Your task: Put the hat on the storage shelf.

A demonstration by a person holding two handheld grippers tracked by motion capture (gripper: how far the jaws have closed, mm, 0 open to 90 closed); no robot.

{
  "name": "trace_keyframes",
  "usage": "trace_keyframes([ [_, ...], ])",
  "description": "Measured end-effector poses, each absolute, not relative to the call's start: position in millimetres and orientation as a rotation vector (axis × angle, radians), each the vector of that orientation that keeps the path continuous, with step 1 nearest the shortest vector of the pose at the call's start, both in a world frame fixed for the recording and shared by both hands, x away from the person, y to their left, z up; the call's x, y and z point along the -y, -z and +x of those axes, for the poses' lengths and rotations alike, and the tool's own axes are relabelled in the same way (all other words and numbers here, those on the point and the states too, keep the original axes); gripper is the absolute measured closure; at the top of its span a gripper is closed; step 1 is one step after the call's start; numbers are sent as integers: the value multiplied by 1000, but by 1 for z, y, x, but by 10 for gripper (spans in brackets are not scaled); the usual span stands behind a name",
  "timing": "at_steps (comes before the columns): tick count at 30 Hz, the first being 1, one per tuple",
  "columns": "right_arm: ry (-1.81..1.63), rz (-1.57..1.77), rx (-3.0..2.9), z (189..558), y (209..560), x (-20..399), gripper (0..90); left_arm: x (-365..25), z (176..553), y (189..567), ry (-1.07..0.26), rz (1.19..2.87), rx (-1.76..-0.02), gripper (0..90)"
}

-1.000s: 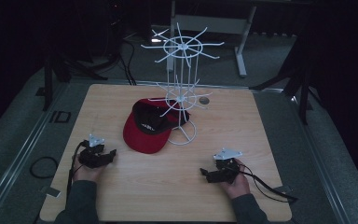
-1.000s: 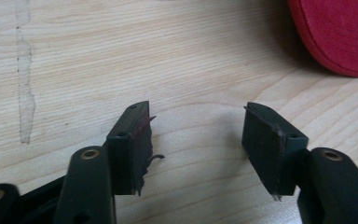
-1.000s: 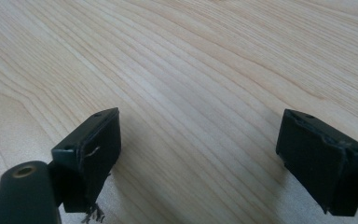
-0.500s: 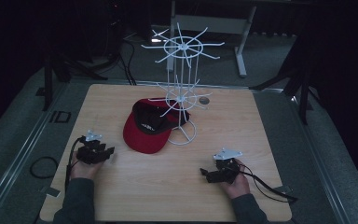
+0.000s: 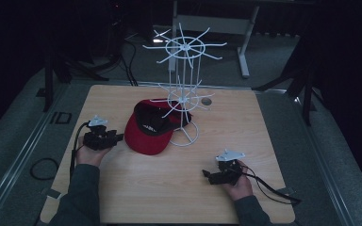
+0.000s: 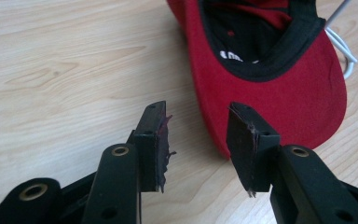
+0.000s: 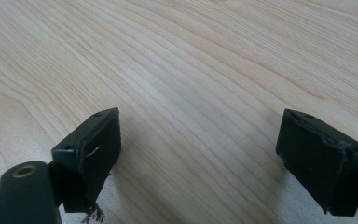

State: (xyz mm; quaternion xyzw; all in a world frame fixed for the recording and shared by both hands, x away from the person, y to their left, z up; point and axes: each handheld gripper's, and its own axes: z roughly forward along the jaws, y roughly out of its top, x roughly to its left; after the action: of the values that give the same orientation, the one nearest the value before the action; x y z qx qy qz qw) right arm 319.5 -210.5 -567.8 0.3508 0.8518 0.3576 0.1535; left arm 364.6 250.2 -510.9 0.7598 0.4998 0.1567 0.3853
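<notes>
Left gripper (image 6: 198, 140) fingers half-open, just been closing, nothing between them; cap (image 6: 279, 88) brim just beyond. It should straddle the brim's near edge before clamping. Right gripper (image 7: 200, 154) open, idle on bench (image 5: 264, 117).

Wooden table (image 5: 264, 122), pale and grained, ringed by grey floor (image 5: 330, 141). On the table toward its far edge, a white wire rack (image 5: 183, 94) with spoked arms. Beyond the table, a white metal frame (image 5: 243, 42); left of the table, black cables (image 5: 41, 168)
</notes>
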Motion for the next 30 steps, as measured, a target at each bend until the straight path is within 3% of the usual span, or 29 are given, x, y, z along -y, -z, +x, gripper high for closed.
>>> trace_keyframes([
  [22, -1026, 1006, -2442, 320, 568, 210, 137, -224, 419, 532, -91, 2013, -1226, 546],
  [30, -1027, 1009, -2442, 319, 568, 210, 136, -221, 425, 541, -31, 2002, -1234, 607],
])
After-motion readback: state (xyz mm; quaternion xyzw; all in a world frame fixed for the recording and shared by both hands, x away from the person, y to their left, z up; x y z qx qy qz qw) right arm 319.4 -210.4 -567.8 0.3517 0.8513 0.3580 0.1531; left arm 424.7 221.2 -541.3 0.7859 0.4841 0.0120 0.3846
